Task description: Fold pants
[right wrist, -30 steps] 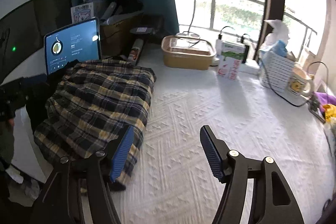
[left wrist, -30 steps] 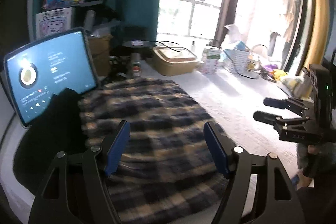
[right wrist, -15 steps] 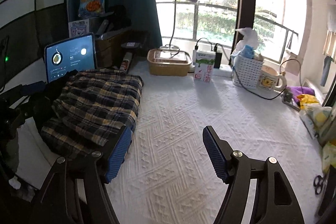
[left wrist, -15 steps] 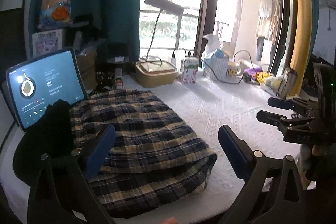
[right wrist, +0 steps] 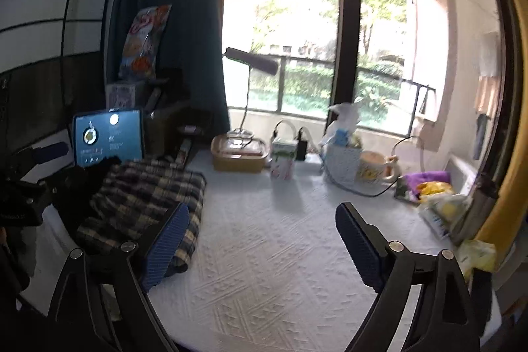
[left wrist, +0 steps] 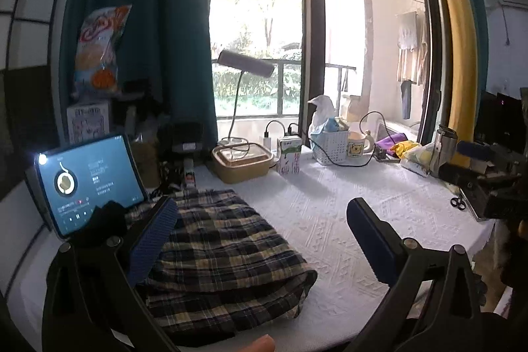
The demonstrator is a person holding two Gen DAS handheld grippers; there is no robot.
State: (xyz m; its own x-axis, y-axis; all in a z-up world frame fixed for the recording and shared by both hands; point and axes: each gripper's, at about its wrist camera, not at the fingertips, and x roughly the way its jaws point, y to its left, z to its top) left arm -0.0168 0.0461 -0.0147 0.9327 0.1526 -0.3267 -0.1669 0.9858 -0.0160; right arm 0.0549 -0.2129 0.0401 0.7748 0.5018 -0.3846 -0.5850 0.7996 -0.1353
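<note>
The plaid pants lie folded in a flat stack at the left of the white textured tablecloth. They also show in the right wrist view. My left gripper is open and empty, raised above and in front of the stack, touching nothing. My right gripper is open and empty, raised over the bare cloth to the right of the pants. The other gripper shows at the far right of the left wrist view and at the far left of the right wrist view.
A lit tablet leans behind the pants, with a black cloth in front of it. Along the back stand a lidded container, a desk lamp, a carton, a white basket, a mug and a steel flask. Scissors lie at the right edge.
Both grippers have pulled back and risen away from the pants, staying open. The folded stack has not moved.
</note>
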